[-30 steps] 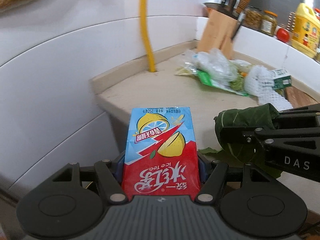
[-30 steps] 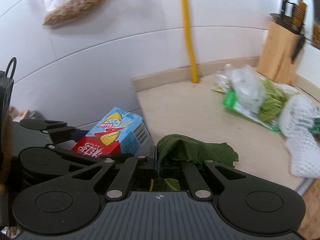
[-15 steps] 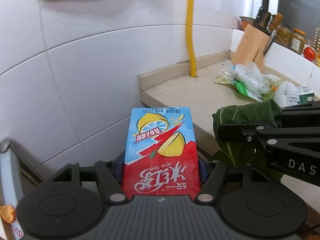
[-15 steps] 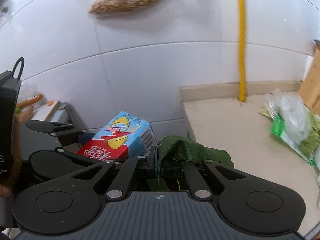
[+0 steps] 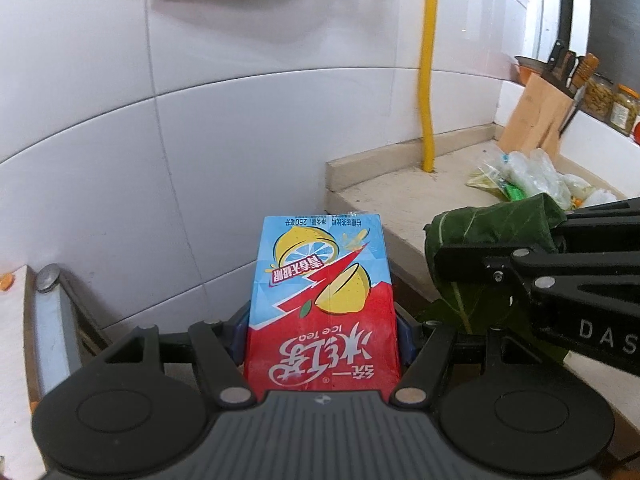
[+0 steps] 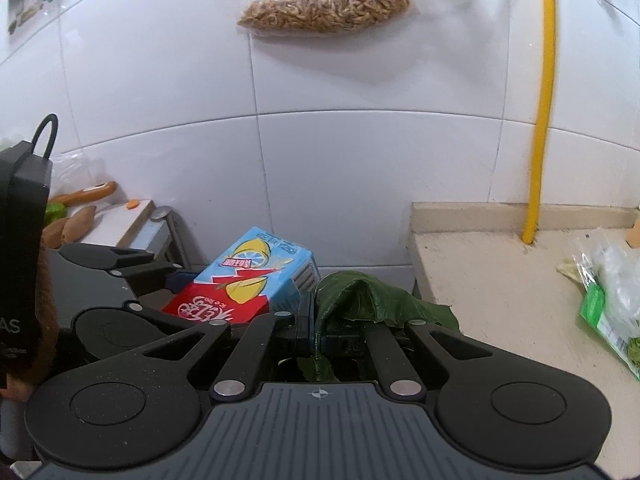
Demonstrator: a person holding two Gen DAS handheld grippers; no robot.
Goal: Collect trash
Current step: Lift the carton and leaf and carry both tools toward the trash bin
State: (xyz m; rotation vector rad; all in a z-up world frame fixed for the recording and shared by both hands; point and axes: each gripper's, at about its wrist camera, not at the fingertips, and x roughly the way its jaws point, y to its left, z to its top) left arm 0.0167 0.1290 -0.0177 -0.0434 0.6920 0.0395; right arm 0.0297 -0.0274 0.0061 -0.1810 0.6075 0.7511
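My left gripper is shut on a red and blue ice tea carton that sticks out forward between its blue pads. In the right wrist view the same carton shows at the left, with the left gripper around it. My right gripper is shut on a folded dark green leaf. That leaf also appears at the right of the left wrist view, pinched in the right gripper. Both grippers hover side by side off the counter's left end, in front of the white tiled wall.
A beige counter ends at the right with a yellow pipe in its corner. Plastic bags of greens lie on it, with a knife block and jars behind. A lower shelf with sweet potatoes sits left. A bag of dried food hangs on the wall.
Both grippers have swung left together, away from the counter toward the tiled wall, each keeping its hold. The lower shelf at the left has come into view.
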